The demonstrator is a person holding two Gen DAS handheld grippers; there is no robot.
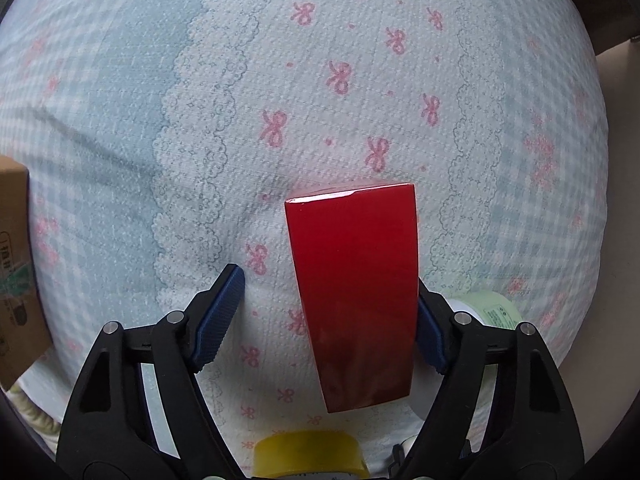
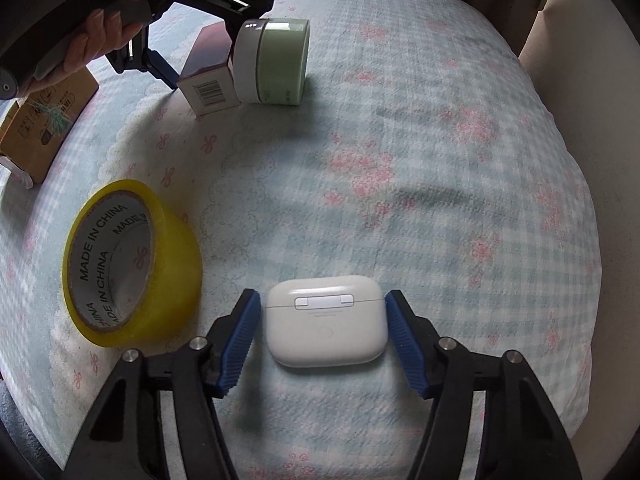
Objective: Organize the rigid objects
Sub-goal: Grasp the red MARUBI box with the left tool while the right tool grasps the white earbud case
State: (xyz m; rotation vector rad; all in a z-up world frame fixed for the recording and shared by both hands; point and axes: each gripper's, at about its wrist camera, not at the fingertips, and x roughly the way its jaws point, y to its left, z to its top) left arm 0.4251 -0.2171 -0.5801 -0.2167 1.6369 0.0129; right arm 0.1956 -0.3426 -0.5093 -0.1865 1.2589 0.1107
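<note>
Nearest, the right gripper [image 2: 322, 334] brackets the white earbud case [image 2: 326, 320], fingers apart, not yet clamped. Farther left, the left gripper [image 1: 332, 312] straddles the red box [image 1: 356, 292], only one pad touching. Tape roll [image 2: 132, 264], green jar [image 2: 272, 60] remain unsorted.

The right gripper [image 2: 322, 334] straddles a white earbud case [image 2: 326, 320] near the bedspread's [image 2: 440, 140] near edge, blue pads just beside its ends with slim gaps. A yellow tape roll [image 2: 132, 264] lies tilted towards the left edge. Near the far edge, a hand [image 2: 100, 28] holds the left gripper [image 2: 200, 60] over a dark red box [image 2: 208, 76] touching a pale green jar [image 2: 276, 60]. A cardboard box [image 2: 44, 120] sits at the far left corner.
</note>
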